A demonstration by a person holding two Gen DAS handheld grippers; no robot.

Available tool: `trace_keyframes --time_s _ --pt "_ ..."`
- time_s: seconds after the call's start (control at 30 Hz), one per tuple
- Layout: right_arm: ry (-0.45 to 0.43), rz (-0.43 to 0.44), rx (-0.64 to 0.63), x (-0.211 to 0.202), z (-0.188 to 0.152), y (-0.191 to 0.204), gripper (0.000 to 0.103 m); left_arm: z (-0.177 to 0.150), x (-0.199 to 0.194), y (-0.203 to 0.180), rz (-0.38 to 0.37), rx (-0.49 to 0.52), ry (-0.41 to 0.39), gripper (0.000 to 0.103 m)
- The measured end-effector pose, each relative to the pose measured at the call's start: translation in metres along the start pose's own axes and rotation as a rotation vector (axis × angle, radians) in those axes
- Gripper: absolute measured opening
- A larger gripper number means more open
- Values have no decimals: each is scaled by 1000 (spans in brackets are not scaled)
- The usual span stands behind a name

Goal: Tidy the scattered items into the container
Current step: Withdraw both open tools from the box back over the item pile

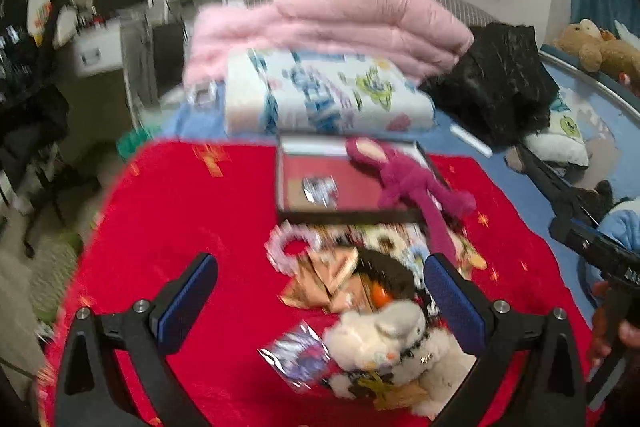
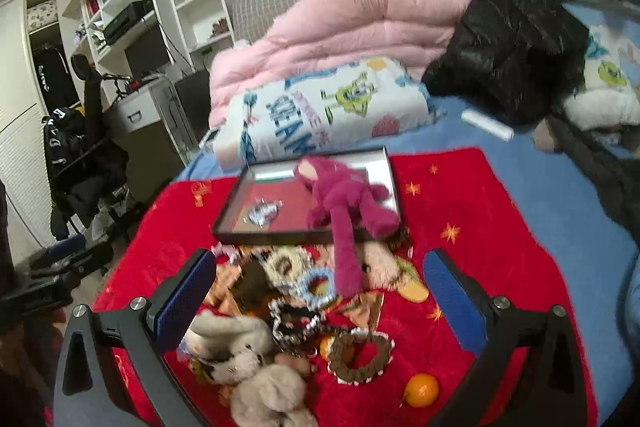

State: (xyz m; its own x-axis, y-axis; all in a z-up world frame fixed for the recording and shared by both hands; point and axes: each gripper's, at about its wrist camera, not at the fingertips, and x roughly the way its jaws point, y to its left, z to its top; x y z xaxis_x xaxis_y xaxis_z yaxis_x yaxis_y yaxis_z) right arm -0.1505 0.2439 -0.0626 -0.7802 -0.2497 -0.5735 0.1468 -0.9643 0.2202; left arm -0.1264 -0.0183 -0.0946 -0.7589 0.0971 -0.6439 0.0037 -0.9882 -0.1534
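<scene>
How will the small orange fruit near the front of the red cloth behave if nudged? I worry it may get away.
The orange fruit looks round and smooth, so it will probably roll rather than slide. The plush red cloth may slow it. It lies apart from the brown hair tie, so little blocks it. It looks firm enough for a gentle pinch.

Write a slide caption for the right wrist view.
Open right claw above scattered scrunchies and plush toys; magenta plush toy drapes over tray.

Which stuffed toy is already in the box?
The magenta plush bear. Its body lies in the shallow box, one leg dangling over the rim. The cream plush toys lie on the red blanket.
</scene>
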Motion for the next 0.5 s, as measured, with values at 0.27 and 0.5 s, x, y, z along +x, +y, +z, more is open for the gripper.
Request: trace_keyframes --time_s 0.27,0.5 --pt "93 -10 38 41 -23 -12 103 -21 35 -18 4 64 83 103" --pt "103 1 52 45 -28 -15 103 -24 36 -10 10 41 111 103"
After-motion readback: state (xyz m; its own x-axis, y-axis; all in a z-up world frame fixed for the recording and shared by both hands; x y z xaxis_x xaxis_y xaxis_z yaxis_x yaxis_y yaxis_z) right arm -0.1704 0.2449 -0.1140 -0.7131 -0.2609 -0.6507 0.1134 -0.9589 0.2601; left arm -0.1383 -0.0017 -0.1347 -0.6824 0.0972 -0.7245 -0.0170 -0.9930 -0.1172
